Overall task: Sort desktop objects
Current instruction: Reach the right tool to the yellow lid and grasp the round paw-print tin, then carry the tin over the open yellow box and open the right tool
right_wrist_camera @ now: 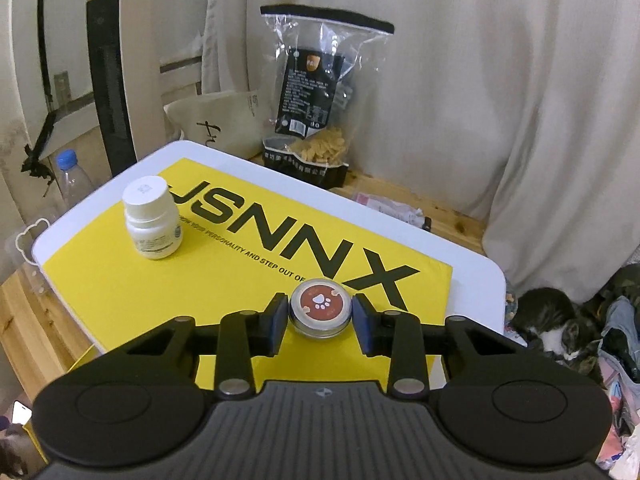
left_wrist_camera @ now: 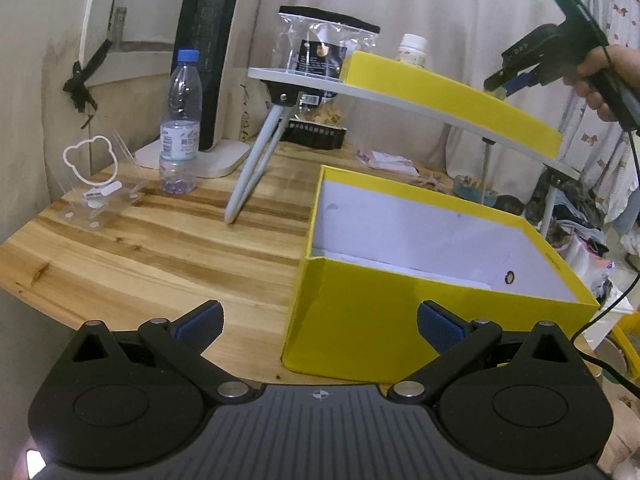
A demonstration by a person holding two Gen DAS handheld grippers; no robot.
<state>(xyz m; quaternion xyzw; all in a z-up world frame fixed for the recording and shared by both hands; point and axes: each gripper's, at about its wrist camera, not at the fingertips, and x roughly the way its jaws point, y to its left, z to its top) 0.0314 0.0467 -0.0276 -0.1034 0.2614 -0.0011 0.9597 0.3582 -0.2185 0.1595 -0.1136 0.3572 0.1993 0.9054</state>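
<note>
Wooden desk (left_wrist_camera: 168, 248) w/ curtain behind; a white riser shelf (right_wrist_camera: 472, 276) stands on it, yellow box lid (right_wrist_camera: 132, 292) lying flat on top. Left to right on the lid: white pill bottle (right_wrist_camera: 150, 220) upright, then small round tin (right_wrist_camera: 321, 312) w/ paw-print top, sitting between the right gripper (right_wrist_camera: 321, 322) fingers, pads just beside its sides, not visibly squeezing. Prob. the grasp step or a just-made release; can't tell which. Left gripper (left_wrist_camera: 320, 320) spread wide, empty, near the open yellow box (left_wrist_camera: 440, 280), whose visible interior looks bare.
</note>
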